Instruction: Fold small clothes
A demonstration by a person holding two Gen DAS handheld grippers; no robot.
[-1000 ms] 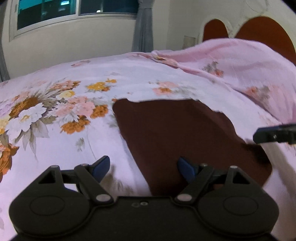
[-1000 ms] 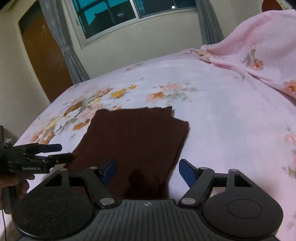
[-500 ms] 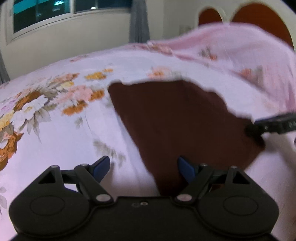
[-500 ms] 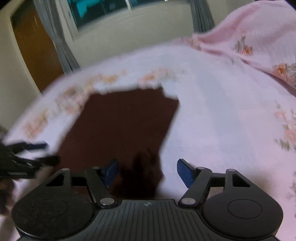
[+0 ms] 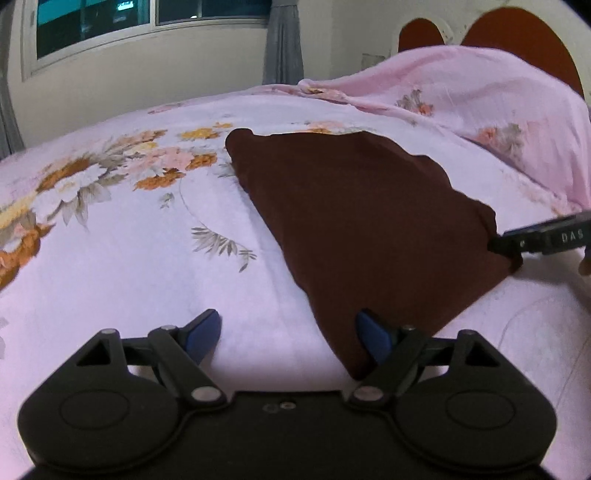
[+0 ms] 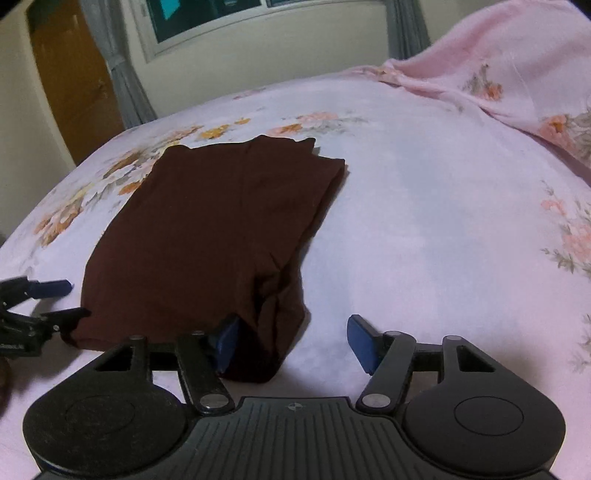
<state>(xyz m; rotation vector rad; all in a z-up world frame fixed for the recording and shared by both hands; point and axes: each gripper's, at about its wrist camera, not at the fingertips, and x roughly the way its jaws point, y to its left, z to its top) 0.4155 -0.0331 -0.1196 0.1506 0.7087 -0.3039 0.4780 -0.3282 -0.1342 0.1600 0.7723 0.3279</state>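
A dark maroon garment (image 5: 362, 221) lies folded flat on the pink floral bedsheet (image 5: 147, 258); it also shows in the right wrist view (image 6: 221, 229). My left gripper (image 5: 288, 334) is open, low over the sheet, with the garment's near left corner at its right finger. My right gripper (image 6: 291, 339) is open, and the garment's near right corner lies bunched between its fingers by the left one. Each gripper shows at the edge of the other's view: the right one (image 5: 543, 240), the left one (image 6: 40, 302).
A pink floral blanket (image 5: 480, 99) is heaped at the head of the bed, in front of a brown headboard (image 5: 517, 33). A window (image 5: 110, 26) and grey curtains line the far wall. A wooden door (image 6: 70, 85) stands at the left.
Both grippers have drawn back and lowered toward the garment's near edge. The garment's near corners now sit at the fingers. Both stayed open.
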